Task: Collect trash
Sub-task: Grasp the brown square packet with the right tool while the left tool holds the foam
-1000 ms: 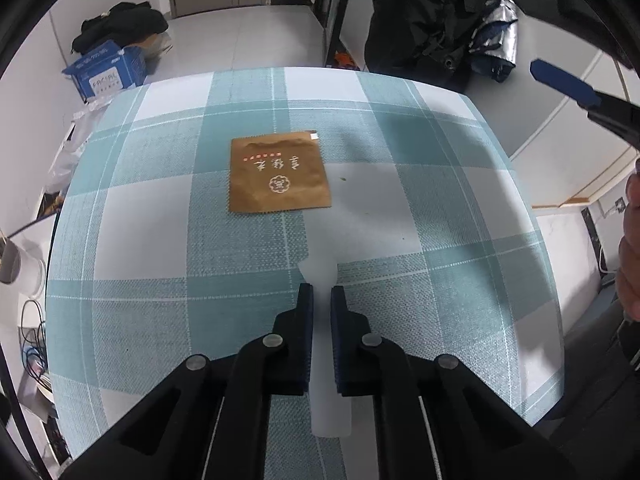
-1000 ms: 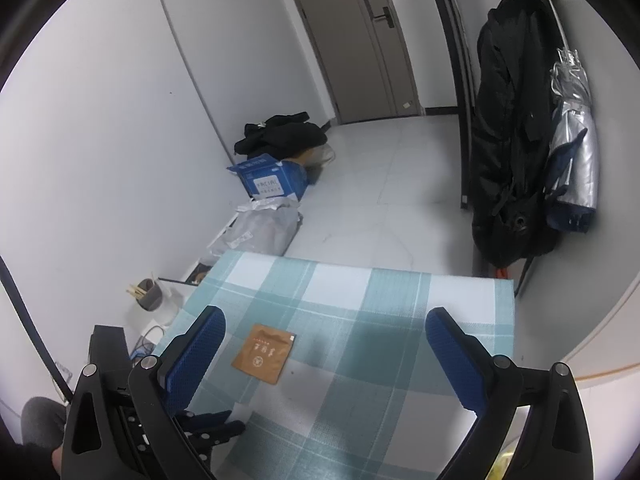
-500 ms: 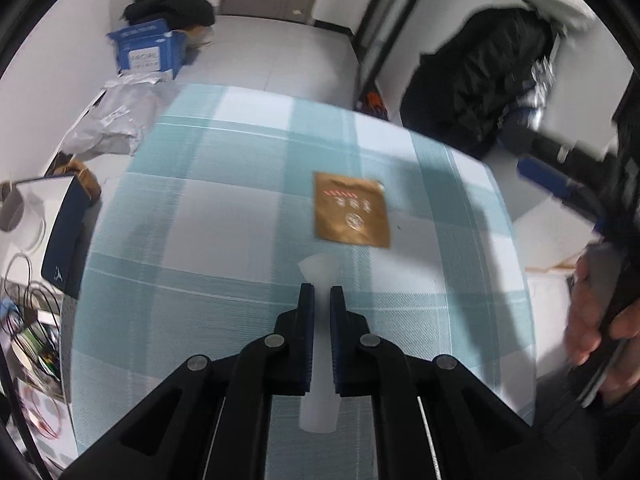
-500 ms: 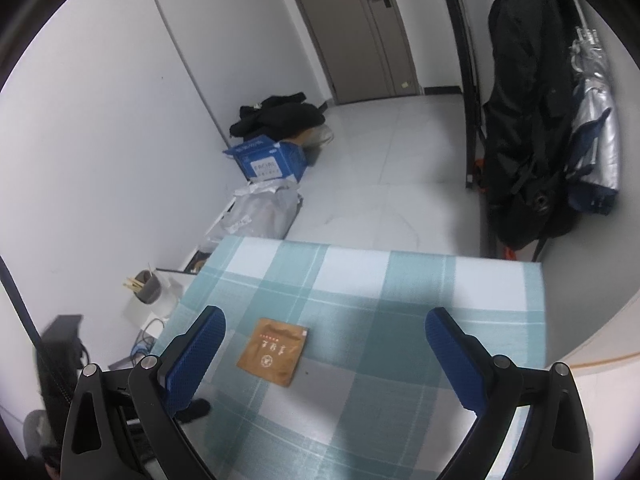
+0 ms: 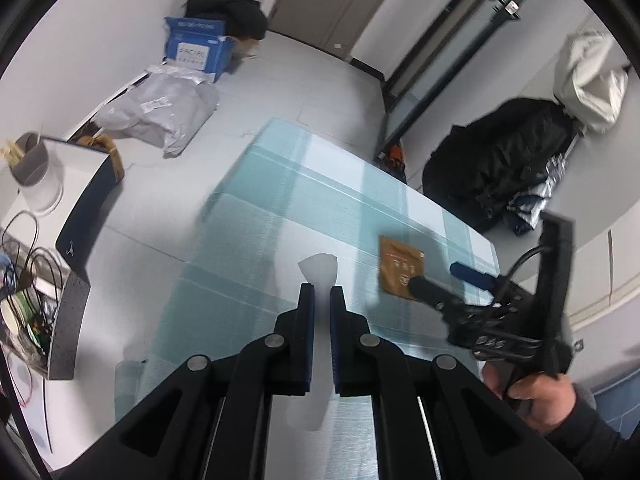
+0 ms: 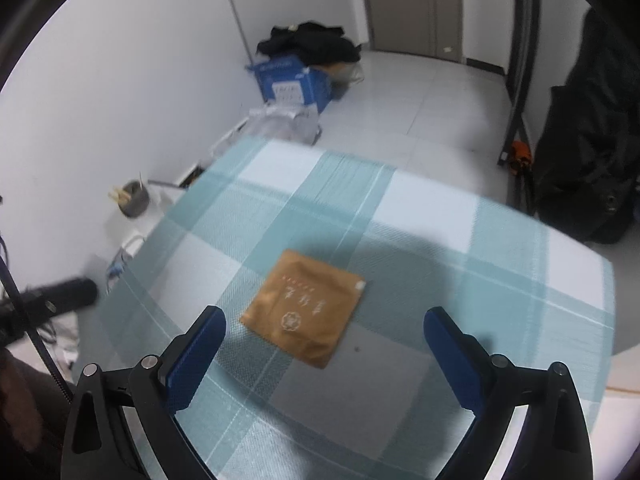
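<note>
My left gripper is shut on a thin translucent white strip of plastic, which sticks out past the fingertips and hangs below them, above the teal checked tablecloth. A flat brown packet with pale print lies on the cloth. My right gripper is wide open just above the cloth, its blue pads to either side of the near end of the packet, not touching it. In the left wrist view the right gripper hovers over the brown packet, held by a person's hand.
The tablecloth's far edge drops to a tiled floor. A blue box, grey bags and dark clothes lie on the floor. A grey cup and cables sit on a white stand at the left. Black coats hang at the right.
My left gripper swung left and rolled, still holding the strip. My right gripper came down toward the table, and the brown packet now sits between its open fingers.
</note>
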Demonstrator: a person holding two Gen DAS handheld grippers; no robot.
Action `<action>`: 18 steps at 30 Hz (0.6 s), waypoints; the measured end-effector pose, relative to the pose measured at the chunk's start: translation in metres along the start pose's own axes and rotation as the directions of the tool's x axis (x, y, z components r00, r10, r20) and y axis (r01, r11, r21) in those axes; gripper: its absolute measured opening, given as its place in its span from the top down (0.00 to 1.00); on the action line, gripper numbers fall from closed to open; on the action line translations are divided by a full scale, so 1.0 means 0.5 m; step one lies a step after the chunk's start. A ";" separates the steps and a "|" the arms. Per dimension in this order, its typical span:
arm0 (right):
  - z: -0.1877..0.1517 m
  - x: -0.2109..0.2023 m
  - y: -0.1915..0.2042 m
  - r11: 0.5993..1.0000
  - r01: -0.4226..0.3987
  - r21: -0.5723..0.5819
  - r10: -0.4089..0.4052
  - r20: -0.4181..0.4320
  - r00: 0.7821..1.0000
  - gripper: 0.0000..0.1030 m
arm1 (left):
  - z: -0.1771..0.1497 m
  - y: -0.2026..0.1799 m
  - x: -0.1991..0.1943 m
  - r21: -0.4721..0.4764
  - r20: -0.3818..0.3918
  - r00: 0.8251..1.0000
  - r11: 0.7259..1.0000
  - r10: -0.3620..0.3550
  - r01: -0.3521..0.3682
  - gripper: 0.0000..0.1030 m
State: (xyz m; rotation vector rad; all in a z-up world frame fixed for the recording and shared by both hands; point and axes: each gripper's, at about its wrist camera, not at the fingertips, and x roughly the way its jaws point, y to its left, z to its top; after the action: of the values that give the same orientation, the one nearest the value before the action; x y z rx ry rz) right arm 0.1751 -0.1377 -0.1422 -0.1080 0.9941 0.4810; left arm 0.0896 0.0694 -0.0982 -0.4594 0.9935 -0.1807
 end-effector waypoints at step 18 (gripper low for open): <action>0.011 0.065 0.072 0.982 0.086 -0.168 -0.087 -0.001 0.996 0.35 | 0.012 0.056 -0.035 -0.073 0.028 0.999 0.997 -0.039 0.041 0.97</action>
State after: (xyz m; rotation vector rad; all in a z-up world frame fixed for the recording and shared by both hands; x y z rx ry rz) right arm 0.1782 -0.0927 -0.1615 -0.3033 0.9519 0.4842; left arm 0.0834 0.1021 -0.0947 -0.5475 0.9679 -0.1740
